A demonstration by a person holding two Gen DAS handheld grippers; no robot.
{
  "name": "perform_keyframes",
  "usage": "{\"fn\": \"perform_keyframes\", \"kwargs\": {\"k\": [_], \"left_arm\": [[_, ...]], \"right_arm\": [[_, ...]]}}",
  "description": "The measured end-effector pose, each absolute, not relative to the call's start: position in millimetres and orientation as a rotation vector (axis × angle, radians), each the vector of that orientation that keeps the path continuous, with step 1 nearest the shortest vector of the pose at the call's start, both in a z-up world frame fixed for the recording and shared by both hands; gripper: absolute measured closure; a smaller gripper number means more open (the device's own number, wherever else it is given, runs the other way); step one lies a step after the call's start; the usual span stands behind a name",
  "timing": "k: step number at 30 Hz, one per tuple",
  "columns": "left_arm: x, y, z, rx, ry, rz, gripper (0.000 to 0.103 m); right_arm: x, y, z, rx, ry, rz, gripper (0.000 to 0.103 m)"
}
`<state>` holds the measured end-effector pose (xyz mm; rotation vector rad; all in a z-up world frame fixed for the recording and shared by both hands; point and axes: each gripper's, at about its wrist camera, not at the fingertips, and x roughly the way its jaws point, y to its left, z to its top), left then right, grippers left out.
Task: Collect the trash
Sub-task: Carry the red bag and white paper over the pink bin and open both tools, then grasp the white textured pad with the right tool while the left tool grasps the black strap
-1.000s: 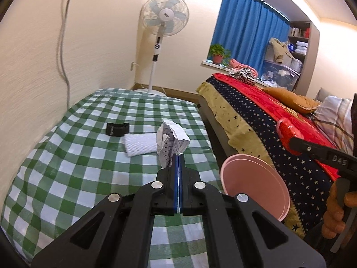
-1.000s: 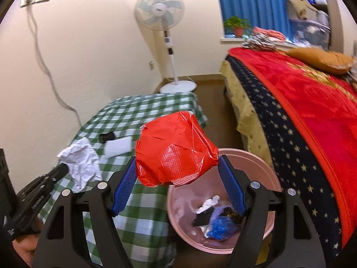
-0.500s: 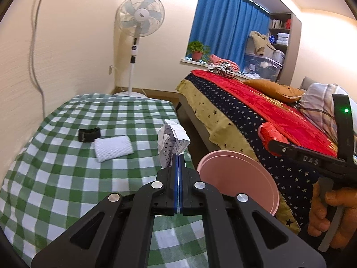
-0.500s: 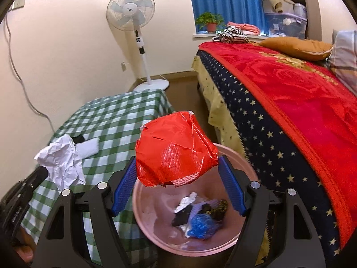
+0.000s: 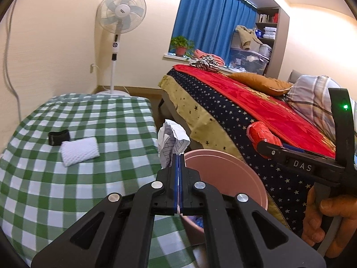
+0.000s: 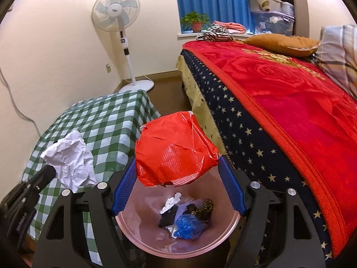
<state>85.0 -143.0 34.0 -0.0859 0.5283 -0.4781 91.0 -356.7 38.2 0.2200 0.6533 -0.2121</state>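
My left gripper (image 5: 178,156) is shut on a crumpled white paper (image 5: 172,139), held over the table edge next to the pink trash bin (image 5: 225,174). The paper also shows in the right wrist view (image 6: 71,158). My right gripper (image 6: 177,169) is shut on a crumpled red wrapper (image 6: 176,149), held directly above the pink bin (image 6: 138,230). The bin holds several pieces of trash, among them a blue bag (image 6: 188,226) and black scraps (image 6: 168,217). The red wrapper also shows in the left wrist view (image 5: 261,134).
A green checked table (image 5: 67,178) carries a white mesh pad (image 5: 79,148) and a black band (image 5: 59,136). A bed with a red blanket (image 6: 301,102) runs along the right. A standing fan (image 5: 120,22) stands by the wall.
Both grippers have moved right with their trash. The right gripper now hangs further over the bin. The left gripper has come to the table edge beside the bin.
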Motion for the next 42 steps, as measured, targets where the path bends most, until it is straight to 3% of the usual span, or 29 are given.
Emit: {"fn": "perform_keyframes", "kwargs": {"k": [26,31,42], "left_arm": [[109.7,-184.2,9.8,-0.115,0.629,-0.578,0.102],[112.2,-173.6,3.4,-0.138,0.653,-0.559,0.093],[107.6,-140.4,8.4,-0.159,0.629,-0.493,0.093]], "right_arm": [[87.4,-370.7,38.4,0.268,0.635,-0.286,0.029],[86.7,-369.7,39.3,0.266,0.629,-0.287,0.025],[83.5,-352.0,45.8,0.224,0.609,-0.244,0.026]]}}
